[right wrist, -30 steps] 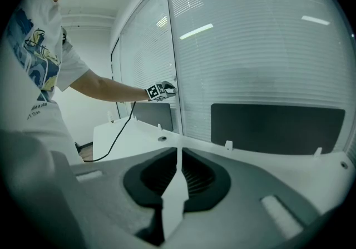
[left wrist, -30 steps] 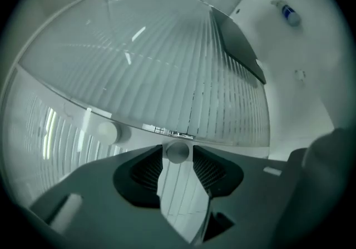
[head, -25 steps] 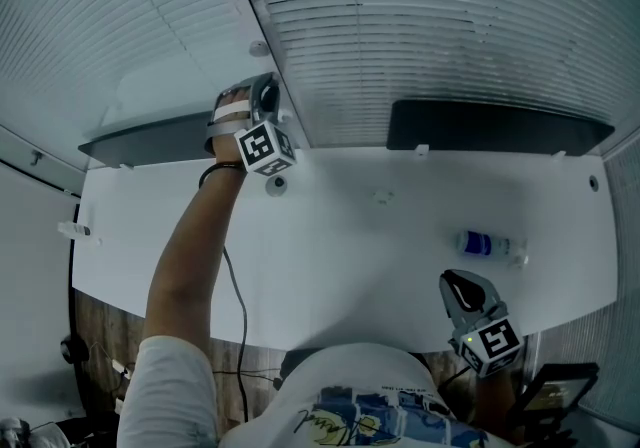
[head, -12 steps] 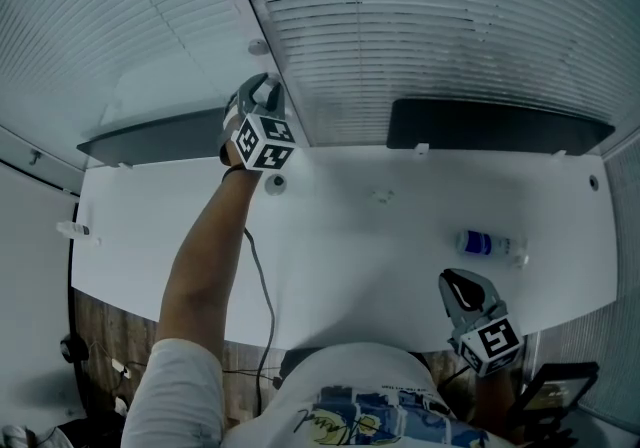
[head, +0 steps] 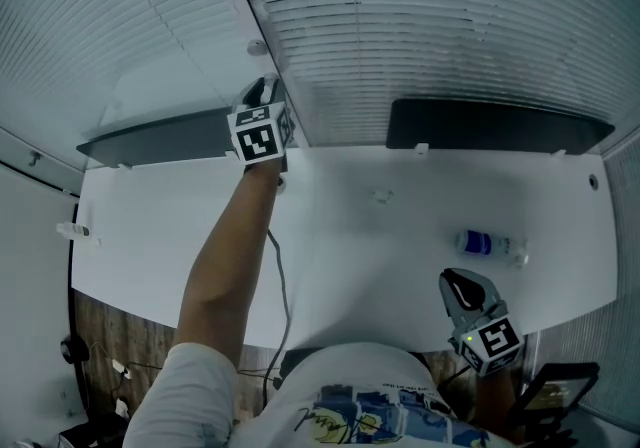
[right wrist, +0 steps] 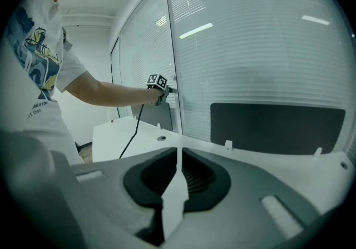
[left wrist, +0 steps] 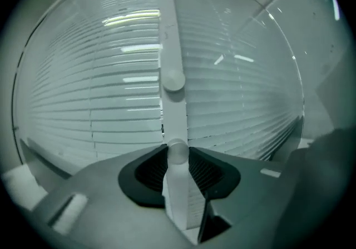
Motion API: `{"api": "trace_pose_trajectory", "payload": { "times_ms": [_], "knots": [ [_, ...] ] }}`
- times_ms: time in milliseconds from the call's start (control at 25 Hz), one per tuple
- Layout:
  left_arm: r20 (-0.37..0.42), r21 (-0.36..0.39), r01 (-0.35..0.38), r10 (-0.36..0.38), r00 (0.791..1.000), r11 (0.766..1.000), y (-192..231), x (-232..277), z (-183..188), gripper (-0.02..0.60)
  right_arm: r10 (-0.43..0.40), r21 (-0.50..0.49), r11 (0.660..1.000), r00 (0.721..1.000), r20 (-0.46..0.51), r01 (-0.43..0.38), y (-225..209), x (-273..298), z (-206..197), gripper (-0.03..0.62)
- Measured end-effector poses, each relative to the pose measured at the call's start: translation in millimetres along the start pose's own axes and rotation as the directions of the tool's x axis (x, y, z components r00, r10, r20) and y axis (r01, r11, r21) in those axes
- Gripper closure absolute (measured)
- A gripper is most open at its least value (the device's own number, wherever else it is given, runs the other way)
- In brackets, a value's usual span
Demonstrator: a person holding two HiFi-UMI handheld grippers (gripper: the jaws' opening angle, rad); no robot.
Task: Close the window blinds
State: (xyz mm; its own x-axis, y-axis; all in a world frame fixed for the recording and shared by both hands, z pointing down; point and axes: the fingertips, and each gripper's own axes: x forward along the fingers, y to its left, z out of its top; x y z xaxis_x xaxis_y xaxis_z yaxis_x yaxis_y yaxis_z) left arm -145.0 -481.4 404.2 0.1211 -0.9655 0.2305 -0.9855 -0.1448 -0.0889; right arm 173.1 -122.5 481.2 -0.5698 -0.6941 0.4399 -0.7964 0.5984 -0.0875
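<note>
White plastic knob point(left wrist: 177, 151) on the frame post point(left wrist: 169, 31) between the blinds point(head: 420, 26), above the worktop's point(head: 350, 246) far edge, sits clamped in the left gripper point(head: 262, 96): small, stiff and likely slick, so pinch squarely, while the right gripper point(head: 462, 286) hangs closed and empty.

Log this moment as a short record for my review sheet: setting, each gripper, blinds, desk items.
setting: white desk against two windows, a person reaching across it
left gripper: raised at the post between the panes, jaws closed on a round white knob
right gripper: low by the desk's near edge, jaws together, nothing between them
blinds: lowered over both panes; slat angle hard to judge
desk items: bottle lying on its side; dark panel standing at the back edge
</note>
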Motion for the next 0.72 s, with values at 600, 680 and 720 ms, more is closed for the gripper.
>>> {"api": "trace_pose_trajectory", "payload": {
  "times_ms": [600,680,720],
  "knots": [
    [0.006,-0.205,0.037,-0.037,0.999,0.978,1.2,-1.5,-0.8,0.456,-0.002,-0.001,1.000,1.000,-0.001,0.002,-0.4,-0.5,-1.3,0.577],
    [0.001,-0.092,0.027,-0.027,1.000,0.995,0.3,-1.8,1.2,0.453,-0.002,0.004,1.000,1.000,-0.007,0.002,-0.4,0.0,-1.3,0.577],
    [0.001,-0.033,0.027,-0.027,1.000,0.999,-0.5,-1.9,2.2,0.452,-0.001,0.004,1.000,1.000,-0.008,0.002,-0.2,0.6,-1.3,0.577]
  ]
}}
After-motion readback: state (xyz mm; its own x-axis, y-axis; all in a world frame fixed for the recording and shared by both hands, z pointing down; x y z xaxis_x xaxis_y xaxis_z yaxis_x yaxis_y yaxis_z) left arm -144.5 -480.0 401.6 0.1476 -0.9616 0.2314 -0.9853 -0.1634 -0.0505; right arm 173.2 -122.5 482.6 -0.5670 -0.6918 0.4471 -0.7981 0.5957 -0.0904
